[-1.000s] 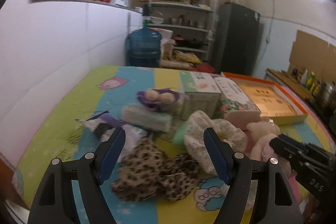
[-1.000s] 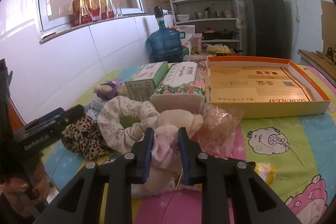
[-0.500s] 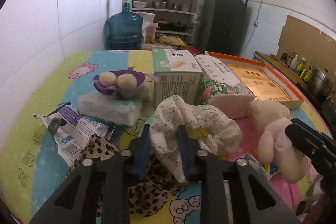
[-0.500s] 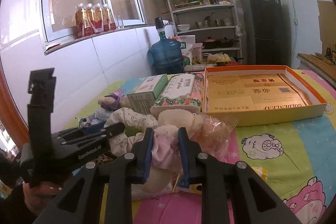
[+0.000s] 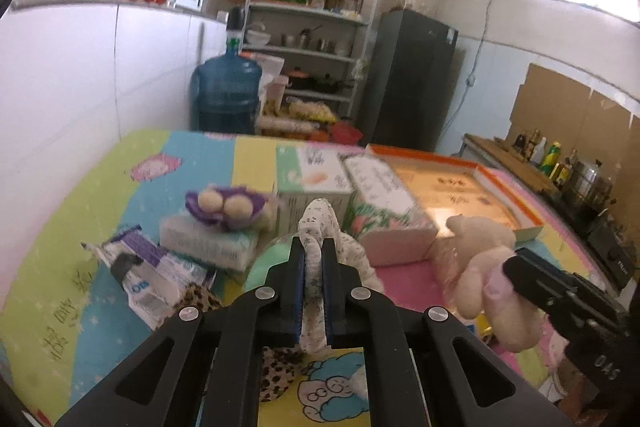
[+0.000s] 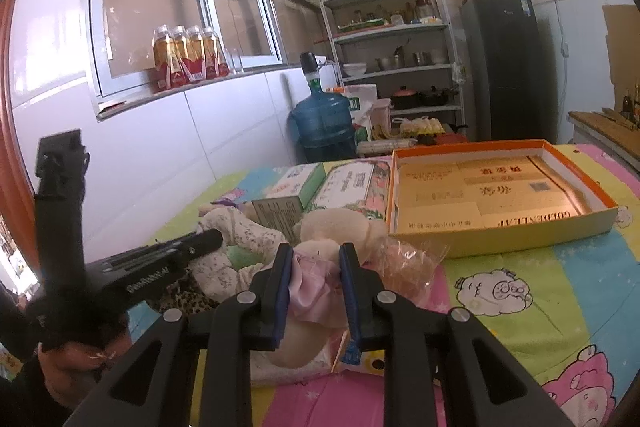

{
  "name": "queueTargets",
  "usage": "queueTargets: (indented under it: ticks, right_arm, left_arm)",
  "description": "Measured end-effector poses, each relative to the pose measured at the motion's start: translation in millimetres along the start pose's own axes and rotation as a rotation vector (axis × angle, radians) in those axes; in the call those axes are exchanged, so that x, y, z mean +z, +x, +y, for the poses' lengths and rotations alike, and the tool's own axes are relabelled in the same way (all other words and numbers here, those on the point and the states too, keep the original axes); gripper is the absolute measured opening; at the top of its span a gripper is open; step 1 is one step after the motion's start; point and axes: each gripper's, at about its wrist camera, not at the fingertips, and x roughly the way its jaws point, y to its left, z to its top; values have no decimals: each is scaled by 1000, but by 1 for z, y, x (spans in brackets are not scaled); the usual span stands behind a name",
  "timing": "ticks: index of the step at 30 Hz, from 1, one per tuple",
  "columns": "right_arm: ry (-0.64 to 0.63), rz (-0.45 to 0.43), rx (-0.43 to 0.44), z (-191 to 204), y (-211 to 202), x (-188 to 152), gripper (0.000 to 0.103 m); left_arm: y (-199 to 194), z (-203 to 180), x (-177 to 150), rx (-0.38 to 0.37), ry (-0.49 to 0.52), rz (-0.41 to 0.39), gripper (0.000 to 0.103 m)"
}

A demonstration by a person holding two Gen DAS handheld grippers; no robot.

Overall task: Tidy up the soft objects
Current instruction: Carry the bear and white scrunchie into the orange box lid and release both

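Since a second ago your left gripper (image 5: 313,283) has gone from wide open above the pile to clamped tight on the floral scrunchie (image 5: 320,227), which now rises off the cartoon-print mat (image 5: 100,291) with its loop draped over and beyond the blue pads. Your right gripper (image 6: 314,279) keeps its narrow hold on the plush toy (image 6: 340,227), pinching it at the pink skirt — the cream head sticks out past the fingertips.

Just beneath and left of the scrunchie lie the leopard-print cloth (image 5: 276,375) and a crumpled wipes packet (image 5: 160,275); a little farther sit a white tissue pack (image 5: 208,239) with a purple toy (image 5: 224,205) on top. Beyond those stand two tissue boxes (image 5: 348,183) side by side, and to their right the orange-rimmed tray (image 6: 592,211), shallow and bare inside.

You look to be mid-pickup, both soft items in hand and neither placed. The tray seems the likely destination, though nothing confirms it. Next, lift the scrunchie clear so its trailing loop doesn't drag the leopard cloth — then carry each piece over the boxes without letting the two grippers cross.
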Motion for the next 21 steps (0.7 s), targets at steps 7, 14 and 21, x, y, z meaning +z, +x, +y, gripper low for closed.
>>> queueTargets:
  ticks: [7,14,21]
  right_arm:
    - [-11,-51,-8,-1,-16,13,24]
    - [-15,-93,-22,-2,-30,21,24]
    - [-15,-124,-41,-11,-43,28,24]
  left_arm:
    - [-26,-14,17,-34,37,-67,7]
    - [-42,-33,33,-74,73,-115,7]
    - [-43,-54,44,-84,96,-127,7]
